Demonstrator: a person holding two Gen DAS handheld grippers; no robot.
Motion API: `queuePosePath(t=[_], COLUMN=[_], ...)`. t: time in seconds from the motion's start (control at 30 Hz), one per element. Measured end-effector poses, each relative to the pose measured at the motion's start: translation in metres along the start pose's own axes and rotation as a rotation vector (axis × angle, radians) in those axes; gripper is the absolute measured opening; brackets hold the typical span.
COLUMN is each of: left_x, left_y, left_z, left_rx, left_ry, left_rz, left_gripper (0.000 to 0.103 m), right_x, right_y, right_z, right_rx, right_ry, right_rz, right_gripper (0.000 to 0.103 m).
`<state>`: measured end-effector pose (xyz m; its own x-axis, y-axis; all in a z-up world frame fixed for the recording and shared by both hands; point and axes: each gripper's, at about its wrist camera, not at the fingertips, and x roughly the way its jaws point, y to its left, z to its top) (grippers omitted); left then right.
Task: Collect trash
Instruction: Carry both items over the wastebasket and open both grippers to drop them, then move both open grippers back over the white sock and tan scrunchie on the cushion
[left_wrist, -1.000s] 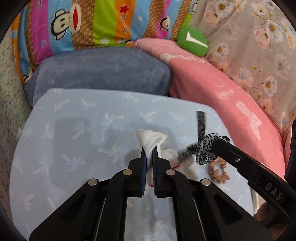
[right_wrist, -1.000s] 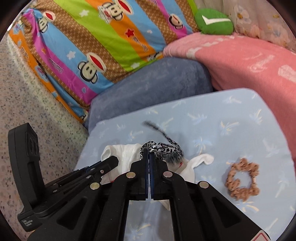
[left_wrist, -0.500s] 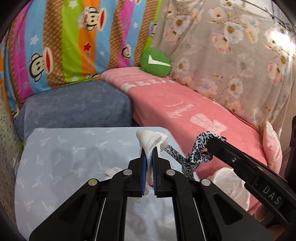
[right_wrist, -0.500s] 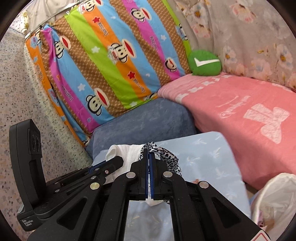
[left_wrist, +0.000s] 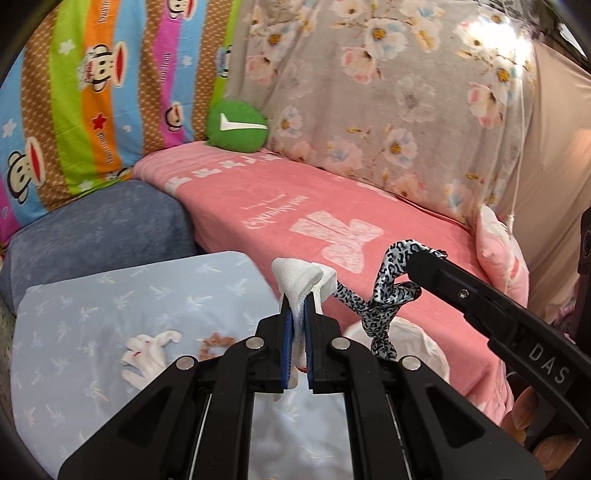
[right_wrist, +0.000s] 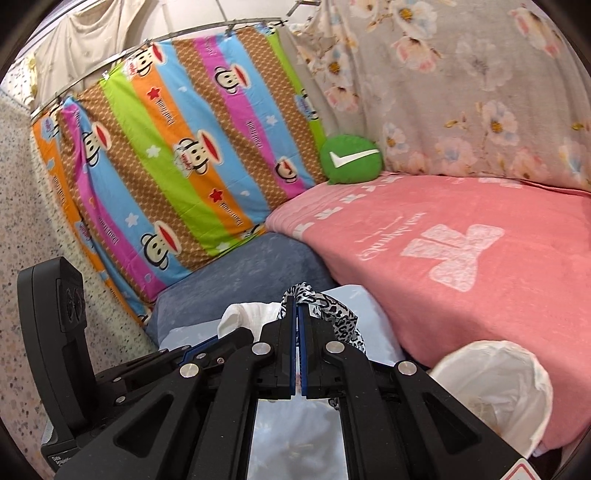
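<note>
White woven cloth (left_wrist: 295, 280) sits pinched in the left gripper (left_wrist: 298, 314), its soft folds bulging above the tips at frame centre. Just right of it, the right gripper (right_wrist: 297, 325) is clamped on a leopard-print fabric strip (right_wrist: 334, 314), limp and dangling lengthwise. The white plastic-lined bin (right_wrist: 495, 384) opens at the lower right of the right wrist view (thin, crinkly liner), so both loads likely travel down and rightward; the right gripper looks nearer. Another crumpled white piece (left_wrist: 147, 354) lies on the pale blue sheet (left_wrist: 92, 314).
</note>
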<state>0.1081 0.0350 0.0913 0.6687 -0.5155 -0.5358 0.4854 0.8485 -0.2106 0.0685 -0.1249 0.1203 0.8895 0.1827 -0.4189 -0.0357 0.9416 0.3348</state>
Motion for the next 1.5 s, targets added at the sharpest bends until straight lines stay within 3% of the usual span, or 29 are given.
queuePosePath(t=[0.53,1.0,1.03,1.1,1.17,1.27,1.5], left_x=[0.038,0.071,0.074,0.078,0.078,0.076,0.077], left_y=[-0.088,-0.124,-0.125,-0.125,-0.123,-0.121,-0.114], left_z=[-0.013,-0.021,-0.022,-0.023,-0.023,-0.022,-0.021], left_rx=[0.121,0.154,0.153,0.148,0.133,0.128,0.124], left_ry=[0.080,0.155,0.161,0.170,0.154,0.128,0.129], left_rz=[-0.125,-0.166,-0.163,-0.153,-0.128,-0.115,-0.095], left_gripper=[0.006,0.007,0.009,0.025,0.062,0.066,0.066], right_x=[-0.038,-0.040,-0.040,-0.039,-0.038,-0.037,-0.032], right_y=[-0.102,-0.153,-0.155,-0.159,-0.161,-0.162,-0.158], right_z=[-0.009,-0.022,-0.022,-0.023,-0.023,-0.023,-0.023], right_rx=[0.123,0.190,0.194,0.198,0.199,0.198,0.192], right_ry=[-0.020,0.002,0.001,0.007,0.012,0.010,0.014], right_rz=[-0.131,-0.173,-0.180,-0.187,-0.194,-0.198,-0.190], right_gripper=[0.002,0.004,0.007,0.009,0.011,0.018,0.018])
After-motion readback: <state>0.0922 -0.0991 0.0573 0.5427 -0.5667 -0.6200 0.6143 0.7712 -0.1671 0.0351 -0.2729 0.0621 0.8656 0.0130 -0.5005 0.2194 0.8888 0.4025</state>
